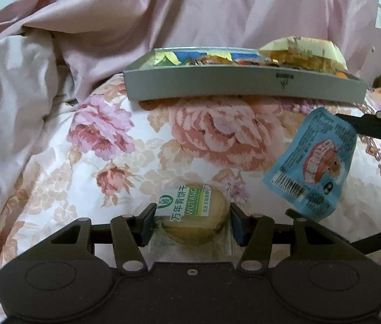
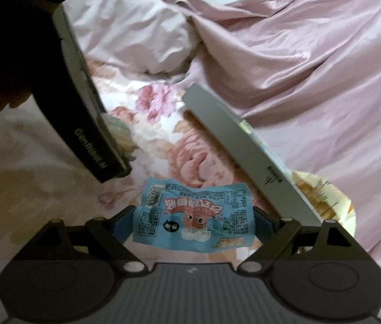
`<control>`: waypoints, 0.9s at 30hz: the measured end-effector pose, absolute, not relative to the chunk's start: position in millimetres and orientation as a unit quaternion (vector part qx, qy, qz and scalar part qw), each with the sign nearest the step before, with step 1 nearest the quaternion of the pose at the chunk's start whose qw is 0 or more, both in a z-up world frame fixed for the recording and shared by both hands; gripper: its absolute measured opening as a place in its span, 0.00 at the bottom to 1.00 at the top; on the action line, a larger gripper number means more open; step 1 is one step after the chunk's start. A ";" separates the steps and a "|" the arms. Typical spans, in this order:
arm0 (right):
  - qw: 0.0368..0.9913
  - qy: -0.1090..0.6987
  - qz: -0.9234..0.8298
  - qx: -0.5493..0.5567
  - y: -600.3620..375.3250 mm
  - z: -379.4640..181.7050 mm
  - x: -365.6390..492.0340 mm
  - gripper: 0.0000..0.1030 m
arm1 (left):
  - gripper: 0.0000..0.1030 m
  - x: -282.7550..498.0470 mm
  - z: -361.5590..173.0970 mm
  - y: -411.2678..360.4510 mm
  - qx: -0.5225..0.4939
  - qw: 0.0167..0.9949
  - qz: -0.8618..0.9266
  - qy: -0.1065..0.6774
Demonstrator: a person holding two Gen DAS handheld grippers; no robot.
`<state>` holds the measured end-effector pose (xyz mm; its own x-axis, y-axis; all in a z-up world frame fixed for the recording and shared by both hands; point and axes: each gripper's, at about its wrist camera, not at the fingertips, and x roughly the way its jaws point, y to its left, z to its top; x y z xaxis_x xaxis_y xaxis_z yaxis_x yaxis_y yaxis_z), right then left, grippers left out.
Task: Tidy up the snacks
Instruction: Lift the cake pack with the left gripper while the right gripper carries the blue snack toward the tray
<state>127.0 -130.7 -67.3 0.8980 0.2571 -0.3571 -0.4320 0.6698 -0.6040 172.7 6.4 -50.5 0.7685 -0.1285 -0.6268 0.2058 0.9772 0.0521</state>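
Left tool (image 1: 191,222) pinching a light, crumbly wrapped biscuit (image 1: 194,216) by its sides above the bed (image 1: 55,167), right tool (image 2: 193,222) clamped across a limp, slippery blue snack packet (image 2: 193,216), both near the grey tray (image 1: 244,85).

My left gripper (image 1: 192,222) is matte black: two angular linkage arms pinned with silvery round rivets, a single small screw centred on the body, and a shallow round disc moulded at each side. Its fingers (image 1: 147,224) end in dark blue pads. My right gripper (image 2: 193,225) has the same build, with a finely ribbed grey-black panel between its discs and blue pads too. From the right wrist view, the left unit's casing shows a grey edge strip and white "GenRobot.AI" lettering.
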 end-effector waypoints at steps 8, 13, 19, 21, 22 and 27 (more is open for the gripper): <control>0.924 0.084 0.165 -0.336 -136.4 -58.1 132.3 0.88 | 0.55 171.6 -39.5 11.8 0.045 0.952 -0.071 0.293; 0.933 0.054 0.155 -0.319 -138.8 -50.0 137.6 0.88 | 0.55 178.8 -18.1 17.4 0.025 0.963 -0.048 0.266; 0.950 0.025 0.146 -0.277 -144.1 -32.3 158.2 0.88 | 0.55 204.6 17.1 16.0 0.000 0.974 -0.018 0.225; 0.957 0.019 0.144 -0.253 -147.1 -22.6 168.7 0.88 | 0.55 219.0 28.1 13.5 -0.011 0.976 -0.014 0.217; 0.961 0.014 0.142 -0.238 -149.0 -16.9 174.7 0.88 | 0.55 225.3 32.7 12.0 -0.014 0.977 -0.013 0.213; 0.972 0.010 0.134 -0.192 -159.6 -1.2 201.4 0.88 | 0.55 258.4 52.4 2.4 -0.037 0.980 -0.016 0.194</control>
<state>201.4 -159.6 -1.2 0.9639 0.2563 -0.0718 -0.2644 0.8905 -0.3703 258.4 2.4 52.4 0.9243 -0.0452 -0.3791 0.0167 0.9968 -0.0782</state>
